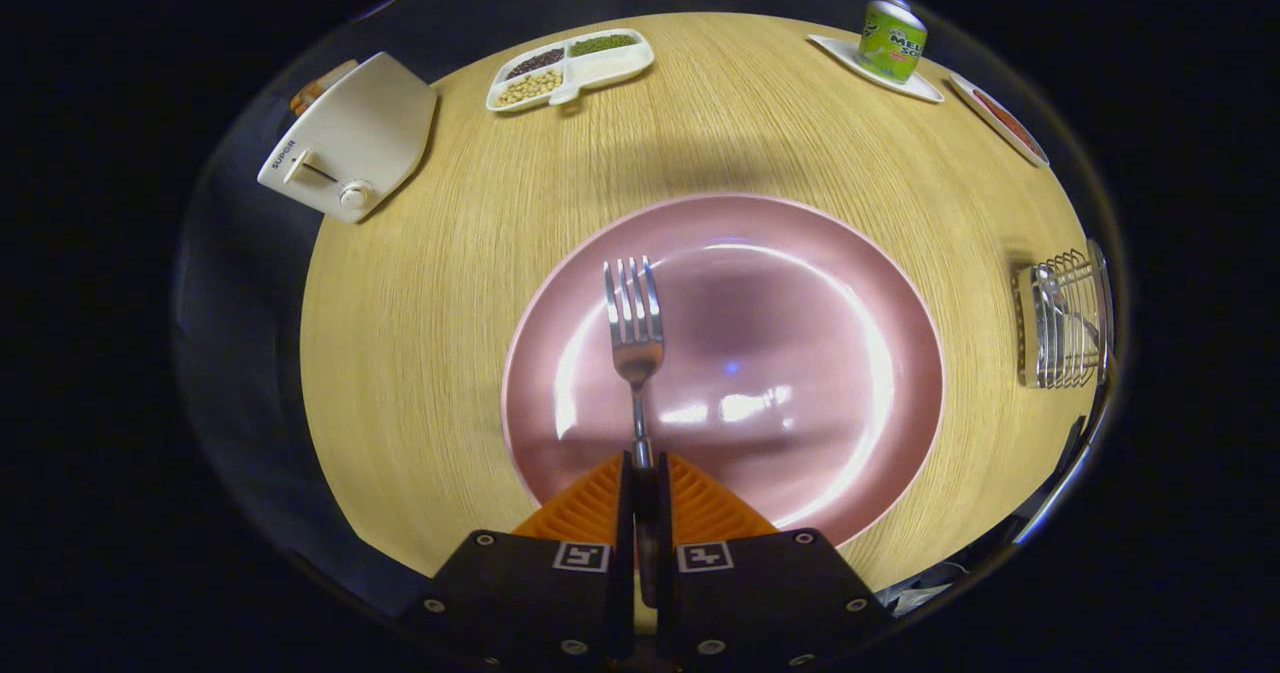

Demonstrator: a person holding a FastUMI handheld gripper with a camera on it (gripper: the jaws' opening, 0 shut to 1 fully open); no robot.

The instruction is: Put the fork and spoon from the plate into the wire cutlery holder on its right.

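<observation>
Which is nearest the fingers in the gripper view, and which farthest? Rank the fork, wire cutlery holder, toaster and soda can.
1. Fork: clamped by its handle between the fingers of the gripper, tines pointing ahead over the pink plate.
2. Wire cutlery holder: off to the right, past the plate's rim.
3. Toaster: far ahead on the left.
4. Soda can: farthest, ahead on the right at the table's far edge.

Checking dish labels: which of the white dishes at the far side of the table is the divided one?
The tray beside the toaster, holding beans in compartments. The dish under the can is flat and undivided. Tongs grip the fork.
</observation>
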